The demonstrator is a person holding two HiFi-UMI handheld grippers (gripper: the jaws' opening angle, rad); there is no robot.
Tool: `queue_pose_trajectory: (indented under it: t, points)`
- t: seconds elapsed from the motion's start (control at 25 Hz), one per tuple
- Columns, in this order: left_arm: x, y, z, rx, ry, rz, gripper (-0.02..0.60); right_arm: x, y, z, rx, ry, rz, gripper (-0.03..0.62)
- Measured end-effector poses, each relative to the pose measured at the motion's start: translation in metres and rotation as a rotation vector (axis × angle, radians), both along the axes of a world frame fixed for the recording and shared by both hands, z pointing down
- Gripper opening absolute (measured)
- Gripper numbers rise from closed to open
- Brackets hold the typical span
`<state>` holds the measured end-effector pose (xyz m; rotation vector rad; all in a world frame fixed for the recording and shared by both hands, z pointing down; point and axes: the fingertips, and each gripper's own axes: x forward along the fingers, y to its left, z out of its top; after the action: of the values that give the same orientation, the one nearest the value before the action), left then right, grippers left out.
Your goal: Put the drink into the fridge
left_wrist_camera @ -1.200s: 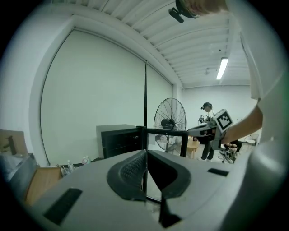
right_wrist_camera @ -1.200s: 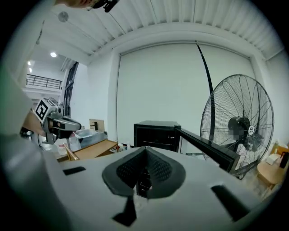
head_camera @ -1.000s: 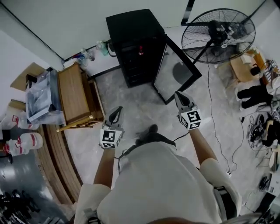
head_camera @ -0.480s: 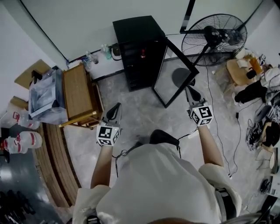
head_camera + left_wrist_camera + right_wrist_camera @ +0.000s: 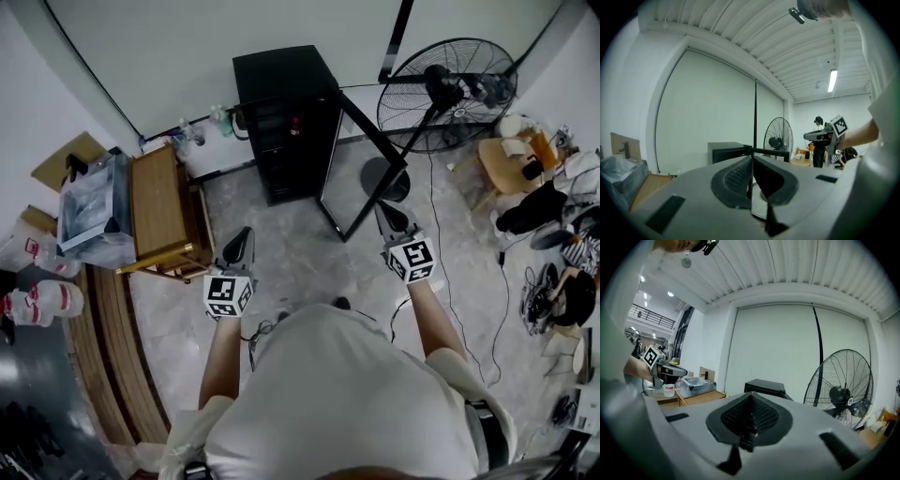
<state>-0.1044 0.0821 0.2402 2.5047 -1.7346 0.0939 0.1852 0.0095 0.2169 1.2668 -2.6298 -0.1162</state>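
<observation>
The black fridge (image 5: 279,117) stands against the far wall with its glass door (image 5: 361,173) swung open to the right. A small red drink (image 5: 293,125) shows on a shelf inside. My left gripper (image 5: 242,246) and right gripper (image 5: 386,217) hover over the floor in front of the fridge, well short of it, both shut with nothing in them. In the left gripper view the shut jaws point at the fridge (image 5: 723,149), and the right gripper (image 5: 824,136) shows to the right. In the right gripper view the fridge (image 5: 765,387) lies straight ahead.
A wooden table (image 5: 157,211) with a clear plastic box (image 5: 92,206) stands left of the fridge, and bottles (image 5: 192,133) sit by the wall. A large floor fan (image 5: 441,94) stands right of the door, with a cable on the floor. Clutter and a stool (image 5: 511,159) fill the right side.
Both grippers have risen a little and stayed shut and empty. The fridge door has stayed open; the view has shifted slightly.
</observation>
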Motion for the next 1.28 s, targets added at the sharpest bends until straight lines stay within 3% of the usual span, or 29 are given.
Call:
queue_pose_trajectory:
  t: [0.24, 0.6, 1.28]
  points:
    - [0.036, -0.001, -0.001, -0.002, 0.0, -0.016, 0.017, 0.017, -0.002, -0.009, 0.015, 0.011, -0.055, 0.0]
    - [0.064, -0.003, -0.006, -0.009, -0.002, -0.028, 0.017, 0.038, -0.007, -0.017, -0.009, -0.01, -0.087, -0.002]
    - [0.078, -0.019, -0.012, -0.037, -0.009, -0.021, 0.017, 0.036, -0.012, -0.017, -0.053, -0.024, -0.124, -0.002]
